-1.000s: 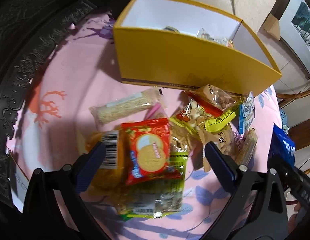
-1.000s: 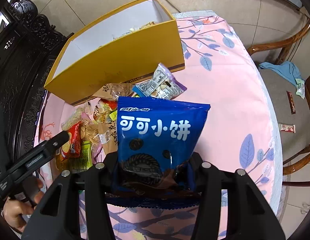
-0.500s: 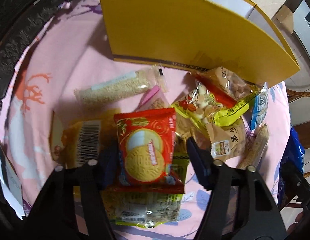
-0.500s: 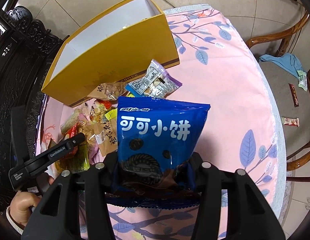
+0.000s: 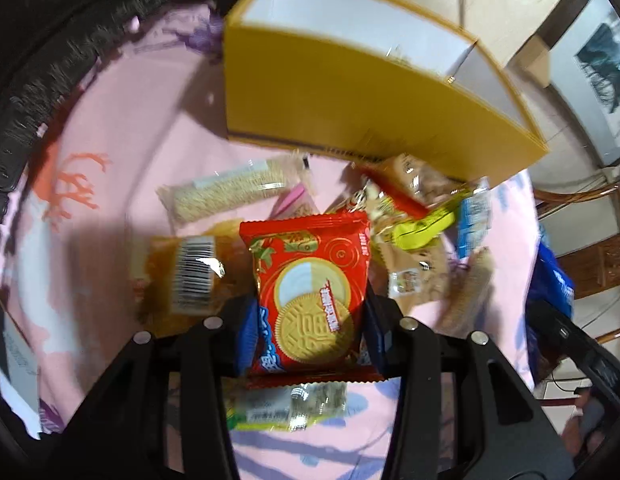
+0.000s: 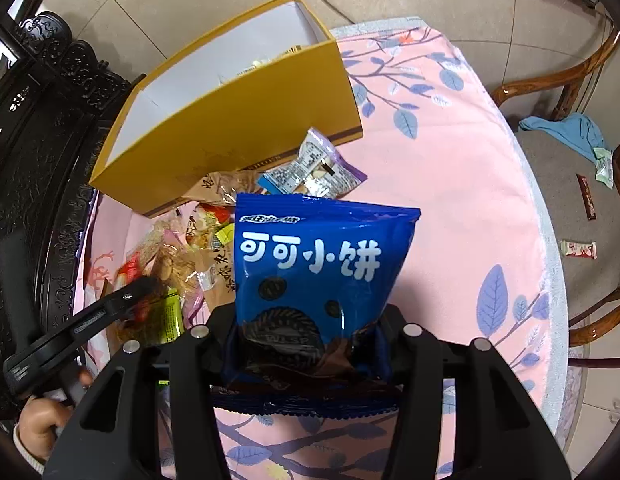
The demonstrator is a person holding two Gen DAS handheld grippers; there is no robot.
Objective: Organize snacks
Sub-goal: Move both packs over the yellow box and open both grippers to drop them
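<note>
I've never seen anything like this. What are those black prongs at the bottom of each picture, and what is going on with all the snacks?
No robot here: a person holds a hand tool in each hand, each with a camera looking along its two fingers. Left camera view: the left gripper is closing around a red biscuit packet above a heap of snacks on the pink tablecloth. Right camera view: the right gripper grips a blue cookie bag. Behind stands an open yellow box, with some snacks showing inside.
</note>
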